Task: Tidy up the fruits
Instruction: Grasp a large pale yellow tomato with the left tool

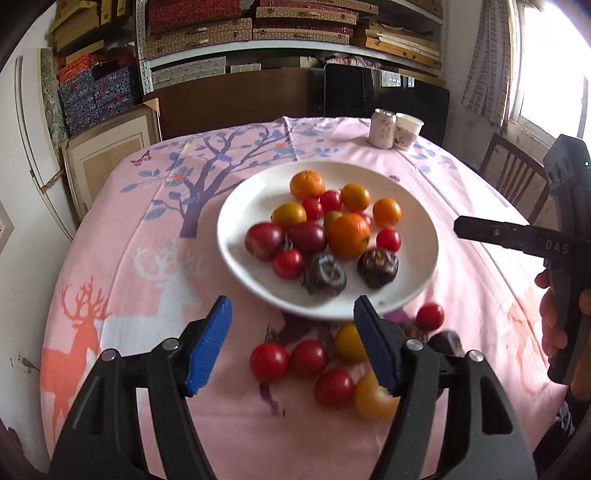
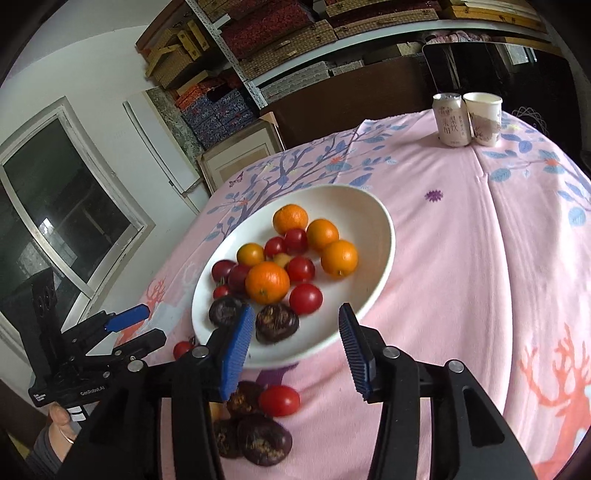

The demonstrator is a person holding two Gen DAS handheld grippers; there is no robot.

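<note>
Round white ceramic plate (image 1: 236,258): on the table covered by a pink cloth printed with deer and a tree (image 1: 147,258). Holds four small oranges, among them one large orange at centre (image 1: 348,235); several red cherry tomatoes, one at the near left (image 1: 287,263); two dark red plum-like fruits (image 1: 264,240); one yellow-orange tomato (image 1: 288,215); two dark brown water chestnuts at the near rim (image 1: 377,266).

Loose fruit on the cloth, just in front of the plate: red cherry tomatoes (image 1: 269,361), yellow-orange tomatoes (image 1: 373,397), and dark brown water chestnuts (image 2: 263,439). One red tomato lies beside those chestnuts (image 2: 279,400).

Left gripper (image 1: 291,345): black frame, blue ribbed fingers (image 1: 208,347) spread apart, holding nothing, poised above the loose tomatoes near the plate's front edge.

Right gripper (image 2: 297,350): same build, blue fingers (image 2: 238,354) spread apart, holding nothing, over the near rim of the plate.

Far end of table: pale drink can (image 2: 451,120) and white paper cup (image 2: 484,118), touching side by side.

Background: metal shelves stacked with woven boxes (image 1: 258,29).
</note>
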